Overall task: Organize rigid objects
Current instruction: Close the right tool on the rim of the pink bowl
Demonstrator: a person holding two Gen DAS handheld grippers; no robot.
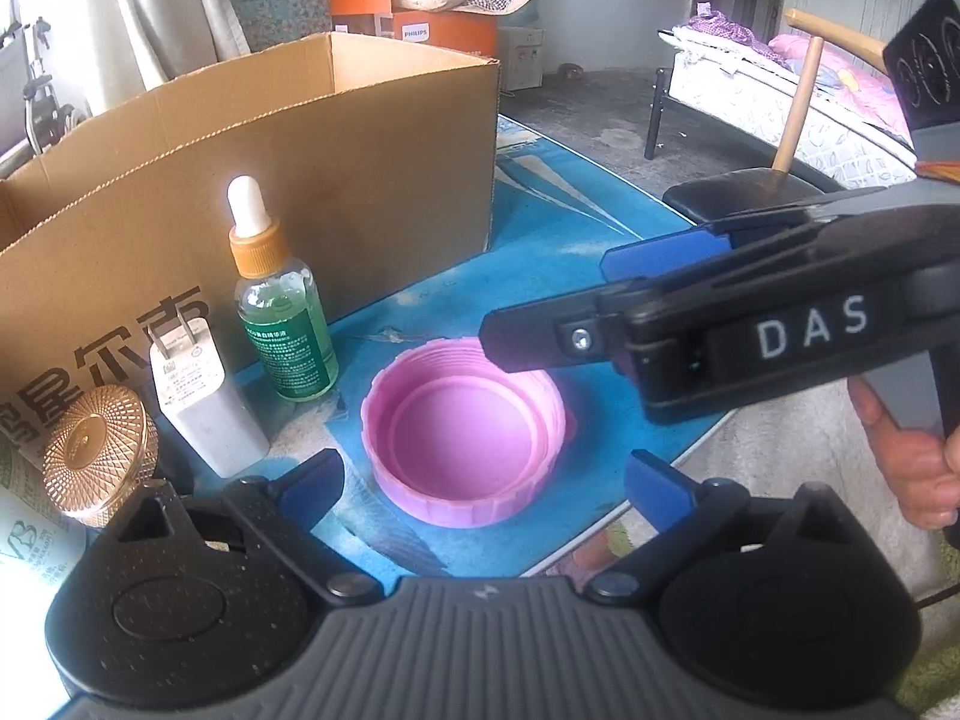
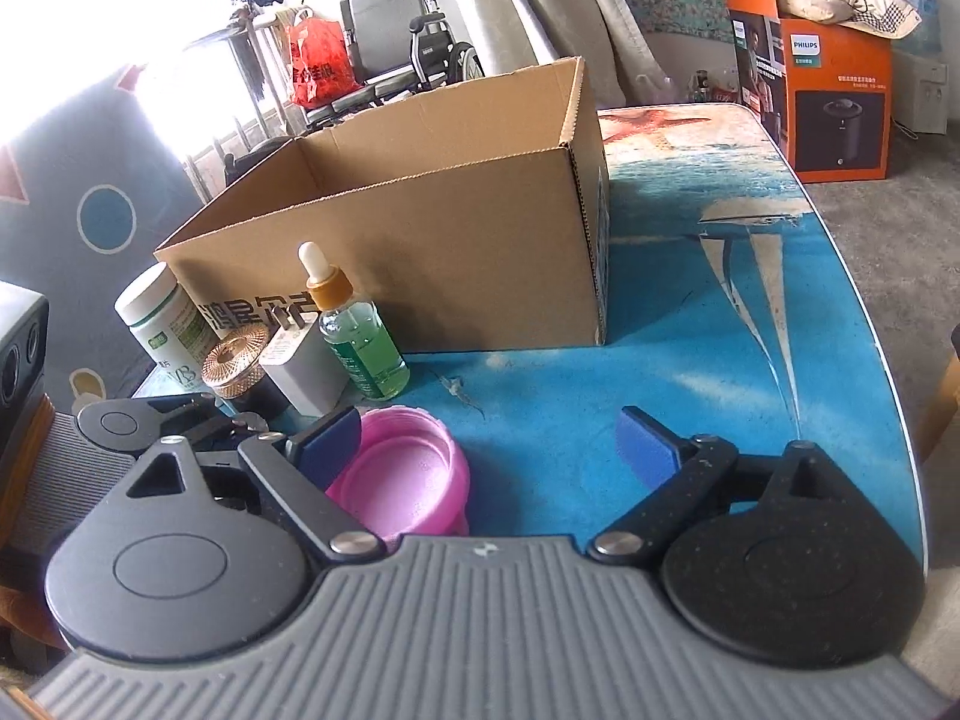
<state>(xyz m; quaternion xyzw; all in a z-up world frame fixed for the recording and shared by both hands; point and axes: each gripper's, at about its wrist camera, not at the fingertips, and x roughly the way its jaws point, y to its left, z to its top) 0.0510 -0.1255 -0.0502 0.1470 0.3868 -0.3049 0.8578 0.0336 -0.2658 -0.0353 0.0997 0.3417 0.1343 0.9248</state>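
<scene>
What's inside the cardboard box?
The cardboard box is open-topped; only bare inner walls show in the right wrist view. Its floor is hidden behind the near wall, so the contents cannot be told.

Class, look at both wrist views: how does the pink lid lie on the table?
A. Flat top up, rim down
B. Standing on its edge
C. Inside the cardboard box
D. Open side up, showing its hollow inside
D: the pink lid shows its hollow inside and threaded rim, lying on the table in front of the cardboard box.

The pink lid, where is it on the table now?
The pink lid lies open side up on the blue table, in front of the cardboard box, right of the green dropper bottle; in the left wrist view it sits low centre.
</scene>
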